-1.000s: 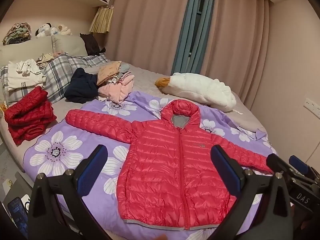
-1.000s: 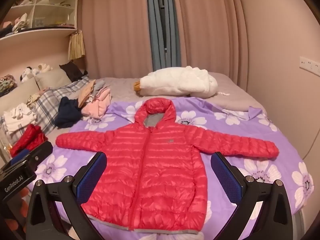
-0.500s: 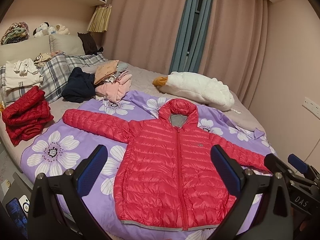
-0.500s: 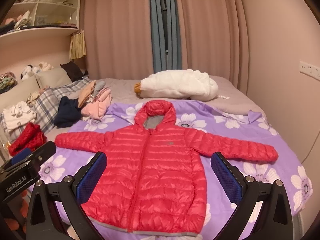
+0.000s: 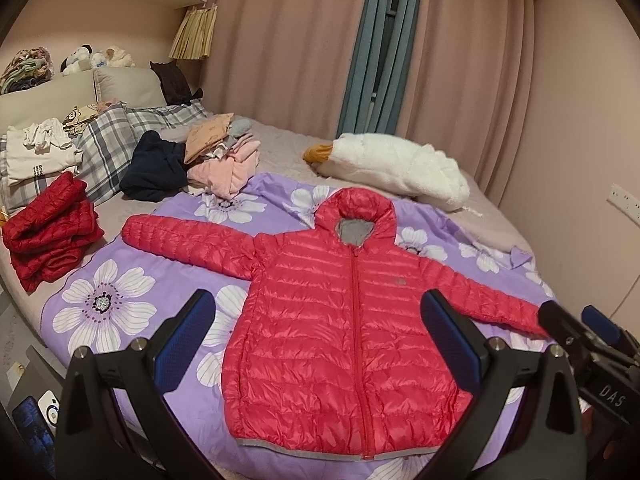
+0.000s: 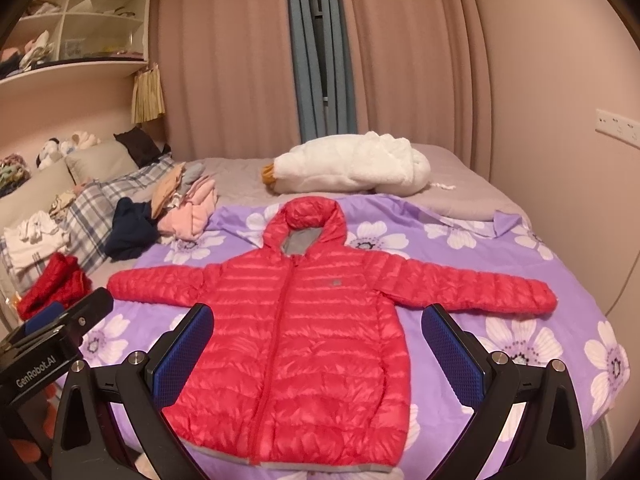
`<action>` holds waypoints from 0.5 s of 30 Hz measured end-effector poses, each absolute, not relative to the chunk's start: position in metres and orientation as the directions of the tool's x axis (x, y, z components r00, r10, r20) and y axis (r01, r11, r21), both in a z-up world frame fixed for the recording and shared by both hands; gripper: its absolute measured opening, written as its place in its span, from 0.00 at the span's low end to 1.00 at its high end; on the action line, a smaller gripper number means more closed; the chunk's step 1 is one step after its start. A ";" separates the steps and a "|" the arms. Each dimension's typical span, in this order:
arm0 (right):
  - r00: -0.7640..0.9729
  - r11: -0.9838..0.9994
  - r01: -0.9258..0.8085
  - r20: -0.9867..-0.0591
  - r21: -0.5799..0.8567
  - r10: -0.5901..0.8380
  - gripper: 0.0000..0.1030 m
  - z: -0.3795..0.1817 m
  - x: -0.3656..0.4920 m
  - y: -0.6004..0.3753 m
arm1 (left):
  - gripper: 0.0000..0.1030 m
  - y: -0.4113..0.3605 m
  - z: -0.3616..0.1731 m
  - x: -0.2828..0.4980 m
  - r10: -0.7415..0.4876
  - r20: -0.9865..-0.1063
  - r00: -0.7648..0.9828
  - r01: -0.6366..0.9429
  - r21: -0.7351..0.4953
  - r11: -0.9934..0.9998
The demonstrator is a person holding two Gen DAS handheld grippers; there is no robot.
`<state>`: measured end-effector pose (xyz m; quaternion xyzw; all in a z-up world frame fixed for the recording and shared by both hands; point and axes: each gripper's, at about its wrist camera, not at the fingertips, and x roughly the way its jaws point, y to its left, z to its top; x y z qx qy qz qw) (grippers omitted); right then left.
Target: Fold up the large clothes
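A red hooded puffer jacket lies flat, zipped, front up, with both sleeves spread out, on a purple flowered sheet on the bed; it also shows in the right wrist view. My left gripper is open and empty, held above the jacket's lower body. My right gripper is open and empty, also above the lower body. The right gripper's body shows at the right of the left wrist view, near the jacket's right cuff.
A folded red jacket pile sits at the left bed edge. A heap of pink and navy clothes and plaid pillows lie behind it. A white goose plush lies at the back. Curtains and walls enclose the bed.
Both grippers have shifted slightly; the jacket sits a little lower and more centred in the left wrist view. The jacket itself has not moved. Both stay open.
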<state>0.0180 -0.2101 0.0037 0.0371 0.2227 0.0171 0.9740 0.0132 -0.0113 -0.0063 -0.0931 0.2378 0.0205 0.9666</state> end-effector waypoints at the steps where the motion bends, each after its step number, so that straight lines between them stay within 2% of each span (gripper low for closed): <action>1: 0.898 0.996 -0.011 -0.437 0.087 0.048 1.00 0.003 0.019 -0.212 | 0.99 -0.012 -0.007 0.014 -0.002 -0.471 0.882 -0.086 -0.166 0.982; 15: 0.889 0.995 -0.002 -0.455 0.102 0.049 1.00 0.002 0.022 -0.218 | 0.99 -0.016 -0.005 0.017 -0.012 -0.467 0.884 -0.087 -0.190 0.978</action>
